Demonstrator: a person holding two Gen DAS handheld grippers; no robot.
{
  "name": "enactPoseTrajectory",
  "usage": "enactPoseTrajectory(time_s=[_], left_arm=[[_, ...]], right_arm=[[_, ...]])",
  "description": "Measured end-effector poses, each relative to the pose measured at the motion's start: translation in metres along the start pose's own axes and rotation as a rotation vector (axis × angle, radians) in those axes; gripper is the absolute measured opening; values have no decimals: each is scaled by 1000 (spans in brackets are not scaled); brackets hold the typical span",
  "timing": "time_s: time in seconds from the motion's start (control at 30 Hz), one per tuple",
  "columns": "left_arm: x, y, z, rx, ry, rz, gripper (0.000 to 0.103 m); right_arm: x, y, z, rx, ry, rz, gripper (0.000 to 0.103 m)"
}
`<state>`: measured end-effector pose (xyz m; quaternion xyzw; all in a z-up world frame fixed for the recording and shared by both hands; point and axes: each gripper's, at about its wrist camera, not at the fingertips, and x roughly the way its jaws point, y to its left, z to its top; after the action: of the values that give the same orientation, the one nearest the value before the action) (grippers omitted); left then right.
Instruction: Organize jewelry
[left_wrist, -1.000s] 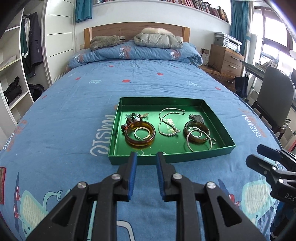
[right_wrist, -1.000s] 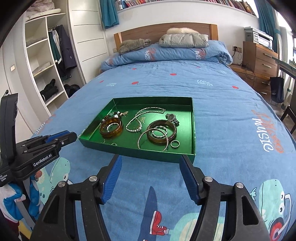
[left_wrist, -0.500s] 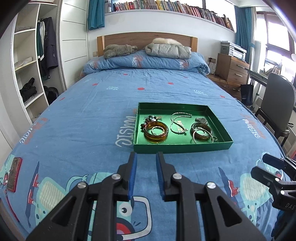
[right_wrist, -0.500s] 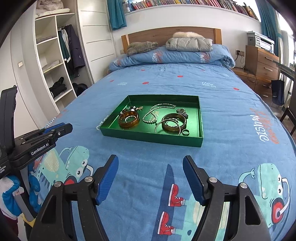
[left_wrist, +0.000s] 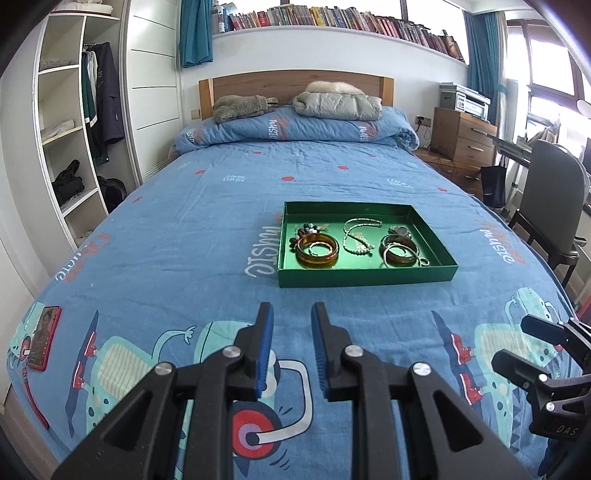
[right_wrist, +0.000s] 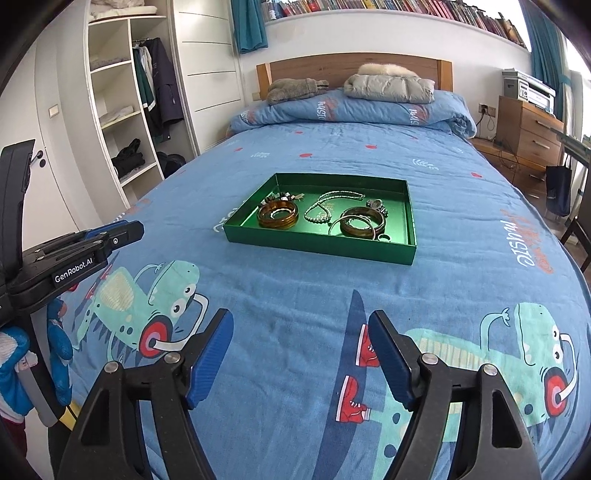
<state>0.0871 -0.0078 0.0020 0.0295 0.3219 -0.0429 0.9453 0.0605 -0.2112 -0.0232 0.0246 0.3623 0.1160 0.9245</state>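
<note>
a: left wrist view?
b: left claw (left_wrist: 291, 314) slightly parted, holding nothing; green tray (left_wrist: 365, 274) of jewelry ahead, right of it.
a: right wrist view?
b: right claw (right_wrist: 301, 323) opening wide, empty; tray (right_wrist: 317, 248) straight ahead, well apart.

You are working in bright, even daylight entering through the tall window with dark frames (left_wrist: 550, 70) on the right of the left wrist view, where the panes are overexposed. Shadows on the blue cartoon-print quilted bedspread (left_wrist: 207, 229) are soft and faint. The glossy green rectangular tray (right_wrist: 408, 210) shows mild sheen on its floor. Both views are sharp centrally; fisheye curvature bends the edges, and the corners are vignetted black.
</note>
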Motion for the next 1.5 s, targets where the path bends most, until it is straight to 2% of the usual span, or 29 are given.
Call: enactPoseTrajectory(time_s=[0.17, 0.4, 0.67, 0.77, 1.0, 1.07, 1.13, 1.37, 1.5], left_arm=[[-3, -3, -7, 17, 21, 6, 20], [-15, -11, -14, 60, 7, 30, 20], [-28, -20, -23, 94, -6, -4, 21], [-33, -22, -25, 96, -4, -12, 27], [-51, -22, -30, 71, -30, -70, 29], [-56, -23, -32, 73, -37, -73, 39], [-59, -26, -34, 83, -46, -72, 42], [-60, -28, -40, 95, -39, -74, 43], [-59, -28, -43, 95, -31, -71, 43]], right_arm=[[-7, 0, -10, 6, 1, -3, 76], [-14, -2, -19, 15, 5, -11, 76], [-18, 4, -30, 1, 9, -16, 77], [-20, 6, -34, -10, 12, -17, 77], [-25, 10, -39, -13, 9, -6, 77], [-27, 11, -41, -11, 8, -4, 77], [-28, 11, -43, -10, 10, -3, 77], [-29, 12, -50, -4, 15, -6, 77], [-30, 10, -52, 11, 5, -19, 84]])
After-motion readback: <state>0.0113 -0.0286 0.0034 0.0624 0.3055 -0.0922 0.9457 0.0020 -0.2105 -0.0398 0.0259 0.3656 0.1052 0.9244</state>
